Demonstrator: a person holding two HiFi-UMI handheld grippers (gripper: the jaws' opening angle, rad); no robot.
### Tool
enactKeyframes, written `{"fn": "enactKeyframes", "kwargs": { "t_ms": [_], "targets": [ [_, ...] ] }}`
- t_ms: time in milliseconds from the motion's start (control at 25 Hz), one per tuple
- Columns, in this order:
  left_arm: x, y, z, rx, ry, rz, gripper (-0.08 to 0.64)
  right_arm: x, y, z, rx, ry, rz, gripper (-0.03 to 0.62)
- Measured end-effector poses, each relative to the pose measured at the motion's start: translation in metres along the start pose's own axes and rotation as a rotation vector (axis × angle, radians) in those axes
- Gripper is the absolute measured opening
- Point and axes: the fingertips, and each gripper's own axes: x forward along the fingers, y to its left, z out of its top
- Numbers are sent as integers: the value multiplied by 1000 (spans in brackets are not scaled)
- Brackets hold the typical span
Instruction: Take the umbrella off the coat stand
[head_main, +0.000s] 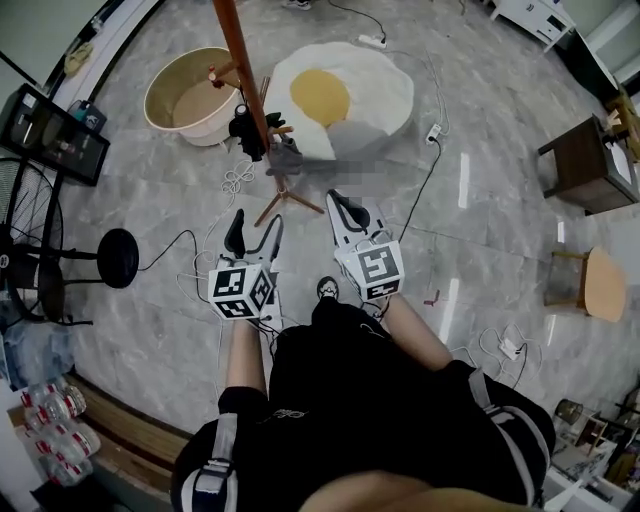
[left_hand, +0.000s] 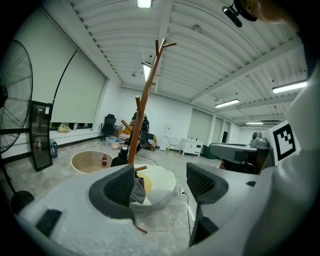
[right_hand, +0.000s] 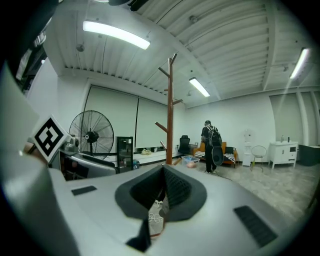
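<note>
1. The coat stand (head_main: 250, 90) rises from the grey floor straight ahead of the person. Its splayed wooden legs are the part of it nearest the two grippers.
2. The umbrella (head_main: 244, 128) appears to be the black folded bundle that hangs low on the pole. A grey cloth (head_main: 286, 158) hangs on the other side of the pole, just below it.
3. The left gripper (head_main: 255, 232) is held out toward the stand, well short of it. Its jaws stand wide apart with nothing between them, and in the left gripper view only the far floor shows through the gap.
4. The right gripper (head_main: 345, 208) is level with the left and just beside it. Its jaws are pressed together at the tips and hold nothing.
5. A coil of white cord (head_main: 238, 180) lies on the floor between the left gripper and the stand's legs.
6. A round beige tub (head_main: 200, 130) sits behind the stand on the left, and a fried-egg cushion (head_main: 380, 90) lies behind it on the right, both close to the pole.
7. A black cable (head_main: 425, 190) runs from a power strip (head_main: 433, 132) down the floor, to the right of the right gripper.
8. A standing fan (head_main: 20, 235) is at the far left, and packs of bottles (head_main: 55, 420) lie below it. A dark side table (head_main: 585, 165) and a pale stool (head_main: 600, 285) stand at the far right.
9. In the right gripper view a person with a backpack (right_hand: 210, 142) stands far across the room.
</note>
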Motion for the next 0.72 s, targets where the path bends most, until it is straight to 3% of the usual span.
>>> {"fn": "enactKeyframes", "kwargs": {
  "t_ms": [360, 720],
  "targets": [
    [31, 29, 6, -8, 24, 70, 337, 47, -17, -11, 42, 21, 60, 6],
    [57, 62, 17, 11, 26, 69, 337, 105, -14, -3, 33, 12, 98, 6]
  ]
}}
